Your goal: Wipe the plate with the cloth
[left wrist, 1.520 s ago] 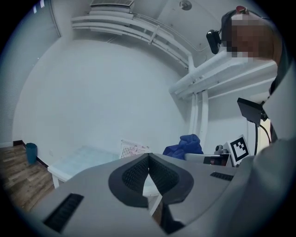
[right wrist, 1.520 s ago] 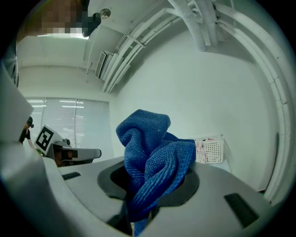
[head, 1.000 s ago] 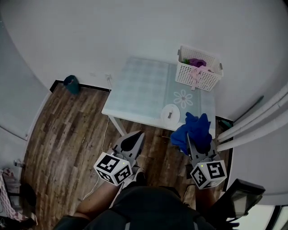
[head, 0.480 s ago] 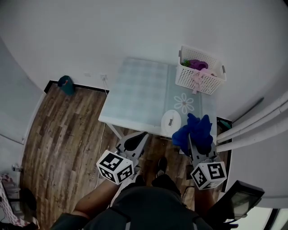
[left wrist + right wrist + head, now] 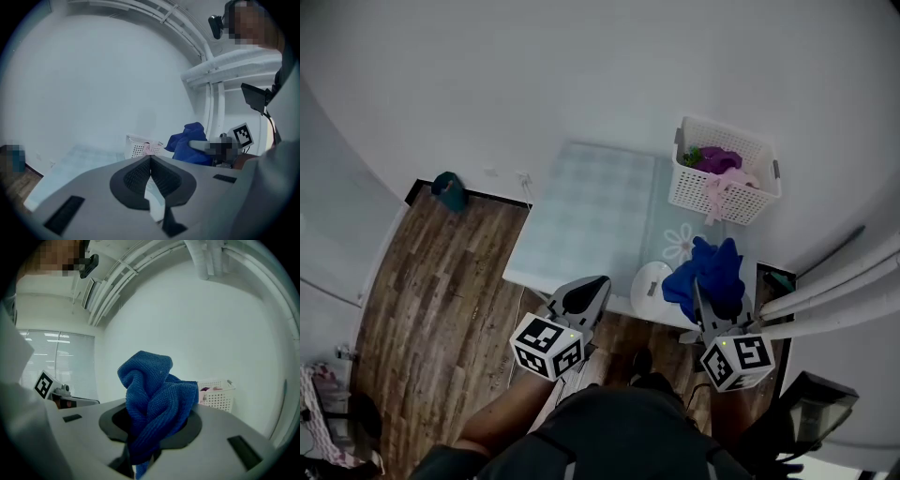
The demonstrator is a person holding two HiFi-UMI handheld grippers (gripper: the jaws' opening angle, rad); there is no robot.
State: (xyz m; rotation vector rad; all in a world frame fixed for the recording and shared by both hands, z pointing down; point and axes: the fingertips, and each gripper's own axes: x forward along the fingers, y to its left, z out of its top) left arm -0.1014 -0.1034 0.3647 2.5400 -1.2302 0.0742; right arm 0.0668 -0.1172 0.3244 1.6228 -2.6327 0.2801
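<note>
A small white plate (image 5: 653, 281) lies near the front edge of the table (image 5: 591, 202), which has a pale checked cover. My right gripper (image 5: 697, 292) is shut on a crumpled blue cloth (image 5: 708, 270) that hangs just right of the plate, over the table's front right corner. In the right gripper view the cloth (image 5: 154, 399) bulges up between the jaws and hides their tips. My left gripper (image 5: 596, 284) is shut and holds nothing. It hovers at the table's front edge, left of the plate. Its closed jaws show in the left gripper view (image 5: 150, 161).
A white lattice basket (image 5: 727, 173) with purple and pink items stands at the table's back right corner. White pipes (image 5: 834, 281) run along the wall on the right. A dark teal object (image 5: 448, 190) lies on the wooden floor (image 5: 431, 281) to the left.
Both grippers have moved forward toward the table. The blue cloth has travelled from over the floor to above the table's front edge beside the plate.
</note>
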